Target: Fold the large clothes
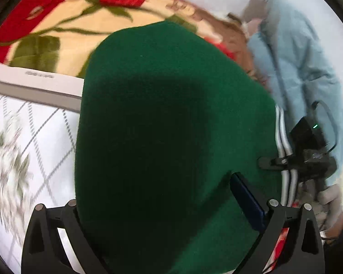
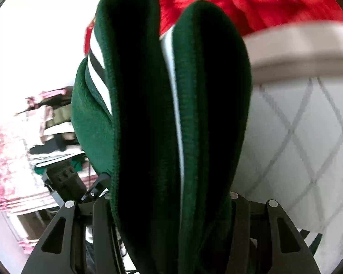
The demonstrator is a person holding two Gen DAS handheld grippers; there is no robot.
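- The green garment [image 1: 162,137] fills most of the left wrist view, draped over the left gripper [image 1: 171,205] and reaching from its near frame up toward the far middle. In the right wrist view the same green garment [image 2: 148,125] stands as two thick folded ridges running from near to far, with white stripes [image 2: 96,68] on the left ridge.
- A floral blanket [image 1: 80,22], cream with red flowers and green stems, lies at the far side of the left wrist view; a red blanket [image 2: 251,2] shows far right in the right wrist view.
- A white quilted sheet [image 2: 297,137] with a grey diamond pattern spreads on the right, and it also shows at the left [image 1: 34,137] in the left wrist view.
- A person in a pale blue jacket [image 1: 297,68] stands at the far right, blurred.
- The right gripper [image 2: 171,205] has both folded ridges bunched between its fingers [image 2: 103,223], held at a middling width around the cloth.
- The left gripper's frame shows at both near corners with the cloth lying between and over it; whether its jaws press the cloth I cannot tell.
- The right gripper's black body [image 1: 308,150] shows at the garment's striped right edge.
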